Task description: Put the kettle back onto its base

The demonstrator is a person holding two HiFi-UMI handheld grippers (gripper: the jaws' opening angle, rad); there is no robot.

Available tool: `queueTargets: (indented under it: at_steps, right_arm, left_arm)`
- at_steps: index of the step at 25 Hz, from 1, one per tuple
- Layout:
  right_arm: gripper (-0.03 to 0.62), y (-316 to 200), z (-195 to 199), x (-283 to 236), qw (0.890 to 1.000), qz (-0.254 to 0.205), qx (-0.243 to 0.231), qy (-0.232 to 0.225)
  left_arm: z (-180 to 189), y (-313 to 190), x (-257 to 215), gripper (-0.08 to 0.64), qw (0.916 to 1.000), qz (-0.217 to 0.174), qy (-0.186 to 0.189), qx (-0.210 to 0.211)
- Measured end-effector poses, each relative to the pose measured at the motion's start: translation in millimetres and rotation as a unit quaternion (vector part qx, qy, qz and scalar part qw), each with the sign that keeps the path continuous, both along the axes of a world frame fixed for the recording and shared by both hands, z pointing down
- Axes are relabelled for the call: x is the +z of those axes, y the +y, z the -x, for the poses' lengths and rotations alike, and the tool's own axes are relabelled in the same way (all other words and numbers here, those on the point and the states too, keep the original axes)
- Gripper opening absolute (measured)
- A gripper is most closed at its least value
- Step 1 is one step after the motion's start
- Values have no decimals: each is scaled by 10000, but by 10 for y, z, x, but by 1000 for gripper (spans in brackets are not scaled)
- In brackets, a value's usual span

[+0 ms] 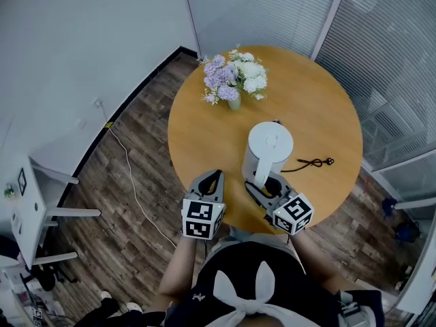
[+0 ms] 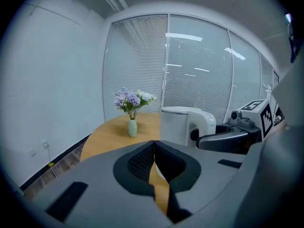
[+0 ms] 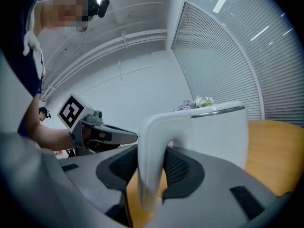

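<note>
- What lies under the white kettle (image 1: 270, 147) is being hidden by its own body at the centre of the head view, so whether it is resting directly on the round table (image 1: 197, 135) cannot be told.
- The kettle's handle (image 3: 152, 146) is being clamped between the pads of the right gripper (image 1: 264, 184).
- The left gripper (image 1: 212, 177) is being held closed and empty at lower centre, just left of the kettle and apart from it.
- The table's near edge is being crossed by both grippers.
- Bare wood is being left open left of the kettle, with a flower vase (image 1: 234, 80) above and a power cord (image 1: 312, 162) to the right.
</note>
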State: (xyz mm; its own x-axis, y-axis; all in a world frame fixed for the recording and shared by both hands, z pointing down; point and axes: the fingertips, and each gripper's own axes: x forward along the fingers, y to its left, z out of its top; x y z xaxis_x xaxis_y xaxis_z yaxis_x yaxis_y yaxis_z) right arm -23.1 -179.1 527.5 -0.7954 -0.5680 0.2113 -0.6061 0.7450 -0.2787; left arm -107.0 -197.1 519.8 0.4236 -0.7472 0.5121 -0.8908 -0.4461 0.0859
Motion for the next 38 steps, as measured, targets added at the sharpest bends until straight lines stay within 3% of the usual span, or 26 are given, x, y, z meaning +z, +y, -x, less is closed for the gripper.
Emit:
queueTargets:
  at_steps: [14,17,23,29,34,38]
  right_arm:
    - [161,255,-26,119,9967,-364,-573,446]
    - [161,250,-54,114,9964,-335,-707,324]
    - [156,241,-90,109,9979,-188,-618,1]
    - [153,387,30,236,9965,-258,-684,398]
    - [150,171,54,247,9983,-69,-353,465]
    - [150,166,66,374,9958,-41,-440,808]
  left_arm:
    - [-28,31,20,26,10000,14,6,25]
    - [14,40,19,26,10000,13,3,-4]
    - [15,81,40,26,10000,34,-4,9]
    - [0,106,41,26,10000,40,-28,48]
    - [10,144,28,26,10000,40,-57,66]
    - [24,167,32,26,9999,59,-86,52]
